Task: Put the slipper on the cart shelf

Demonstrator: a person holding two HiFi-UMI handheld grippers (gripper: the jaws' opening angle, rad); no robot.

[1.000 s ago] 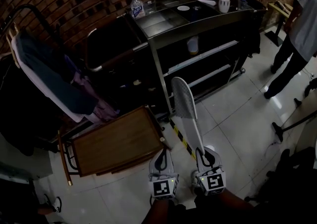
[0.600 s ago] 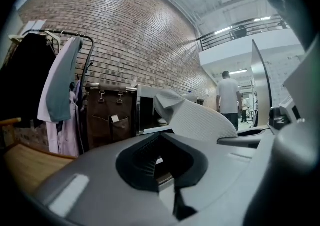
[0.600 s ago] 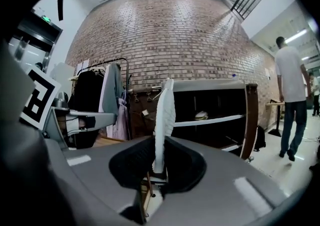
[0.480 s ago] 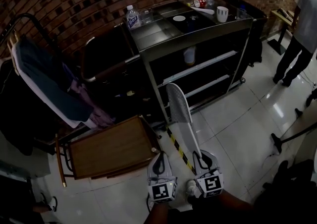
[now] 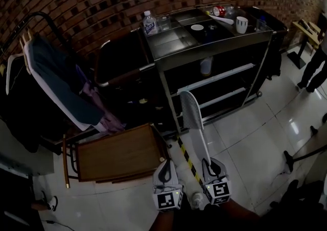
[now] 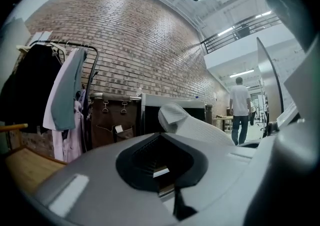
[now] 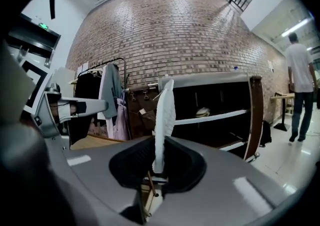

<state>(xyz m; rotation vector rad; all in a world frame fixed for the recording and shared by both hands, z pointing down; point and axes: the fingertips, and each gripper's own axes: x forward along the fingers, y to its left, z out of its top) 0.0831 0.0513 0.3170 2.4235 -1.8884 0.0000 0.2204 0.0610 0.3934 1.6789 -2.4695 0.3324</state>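
1 slipper point(image 5: 192, 118) in R gripper point(image 5: 207, 163) jaws (L gripper point(image 5: 164, 166) empty), 1 cart point(image 5: 214, 49)

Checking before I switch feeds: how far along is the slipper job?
Done: the white slipper is picked up, its heel pinched by the fingers of the right gripper. In hand: it is held out toward the steel cart, short of the shelves. Still to do: reaching in and setting it on a shelf. The left gripper carries nothing.
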